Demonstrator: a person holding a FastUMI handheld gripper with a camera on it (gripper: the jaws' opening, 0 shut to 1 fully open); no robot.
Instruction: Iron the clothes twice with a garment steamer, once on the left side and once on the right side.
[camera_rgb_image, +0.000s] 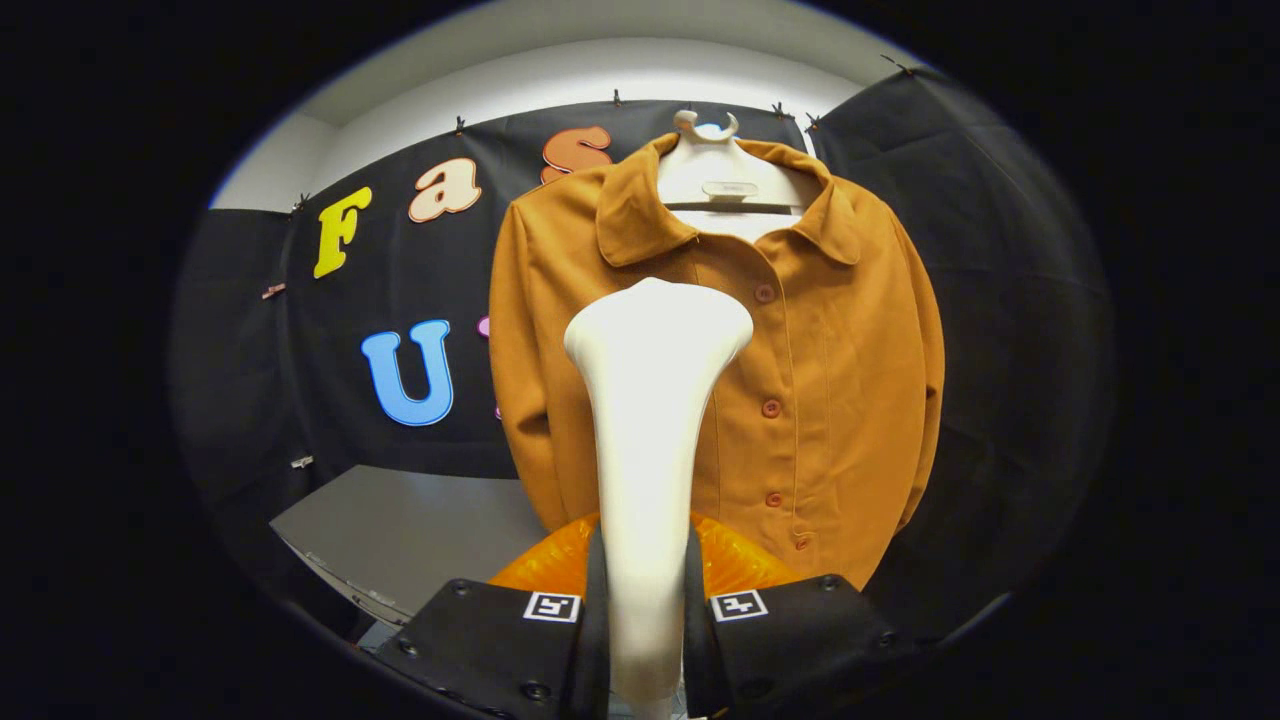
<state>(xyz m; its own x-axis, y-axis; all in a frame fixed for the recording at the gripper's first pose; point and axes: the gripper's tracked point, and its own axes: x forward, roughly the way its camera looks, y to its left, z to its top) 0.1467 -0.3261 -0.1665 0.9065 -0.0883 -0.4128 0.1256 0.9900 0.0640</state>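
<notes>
Gripper view: the gripper (647, 610) has both fingers closed against the narrow handle of a white, smooth plastic garment steamer (650, 420), whose long axis runs straight ahead from the fingers and flares into a broad head at its far end. Beyond that head hangs the mustard-orange, collared, button-front shirt (830, 380) on a pale hanger (715, 165), in front of the black cloth wall. The steamer head overlaps the shirt's panel to the left of the button placket (770, 405); whether it touches the fabric cannot be told. The panel on the other side of the buttons lies clear of the head, off to the right. An orange translucent ribbed part (735, 560) shows just past the fingers, low beside the handle. A grey flat tabletop (400, 530) lies lower left; no container is evident.
</notes>
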